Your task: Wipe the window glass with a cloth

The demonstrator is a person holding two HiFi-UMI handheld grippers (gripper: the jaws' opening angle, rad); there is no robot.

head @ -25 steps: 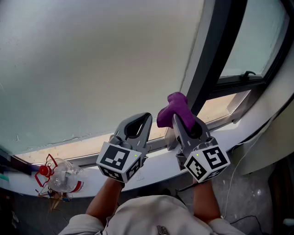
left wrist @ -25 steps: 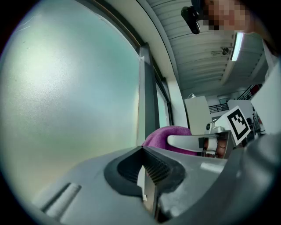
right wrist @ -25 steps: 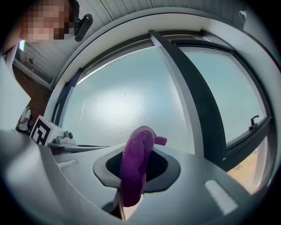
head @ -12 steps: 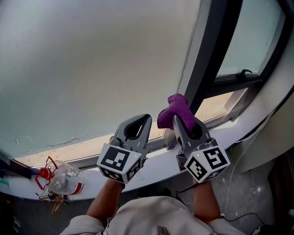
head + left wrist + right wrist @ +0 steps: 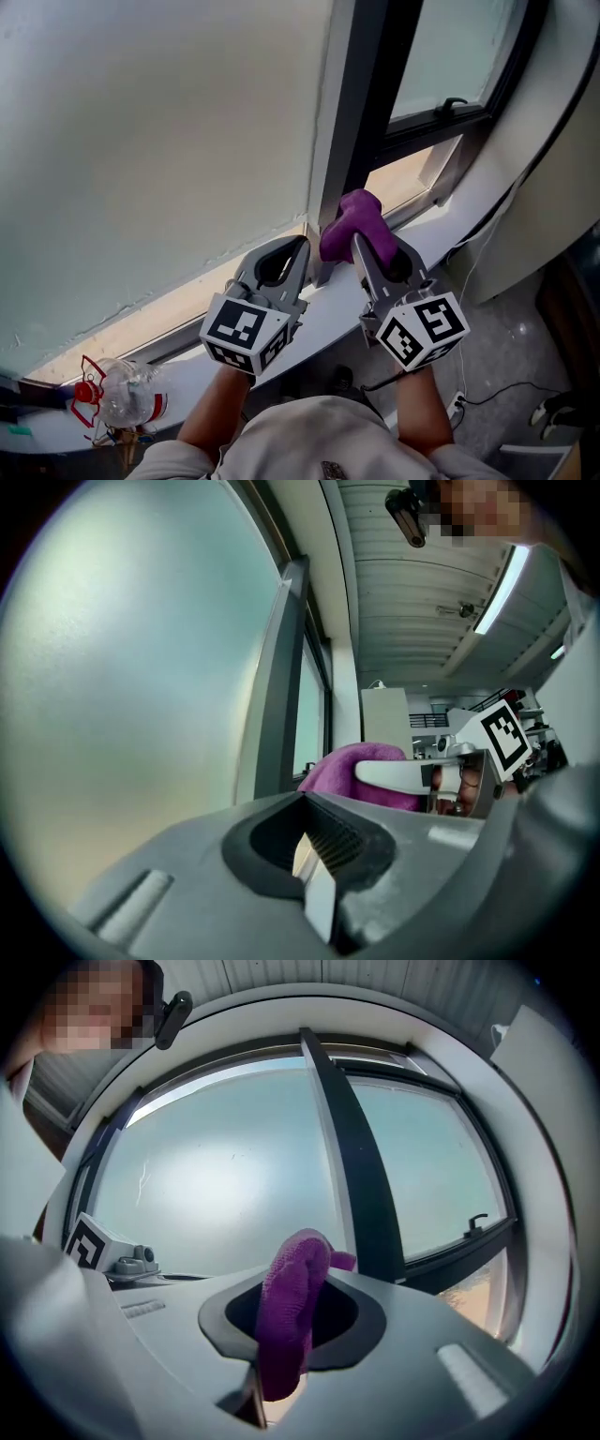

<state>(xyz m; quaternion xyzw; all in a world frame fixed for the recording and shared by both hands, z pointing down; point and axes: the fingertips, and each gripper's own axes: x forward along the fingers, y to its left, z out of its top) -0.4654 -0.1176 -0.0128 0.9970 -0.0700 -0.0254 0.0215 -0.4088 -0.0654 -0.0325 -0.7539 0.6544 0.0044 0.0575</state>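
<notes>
A purple cloth (image 5: 353,225) sticks up out of my right gripper (image 5: 367,251), which is shut on it; the cloth (image 5: 289,1312) fills the gap between the jaws in the right gripper view. It is held a little short of the dark window post (image 5: 375,112), not touching the glass. The large frosted pane (image 5: 159,141) spreads to the left, and a second pane (image 5: 450,47) lies right of the post. My left gripper (image 5: 284,265) is beside the right one, shut with nothing in it. The cloth (image 5: 352,771) also shows in the left gripper view.
A white sill (image 5: 328,323) runs under the windows. A clear plastic bottle with a red cap (image 5: 122,389) lies on the sill at the far left. The right pane has a black handle (image 5: 453,102). A white cable (image 5: 487,244) hangs down at the right toward the floor.
The view has swung right: the window post and sill now sit further left and closer to the cloth. Both grippers keep their places and grips.
</notes>
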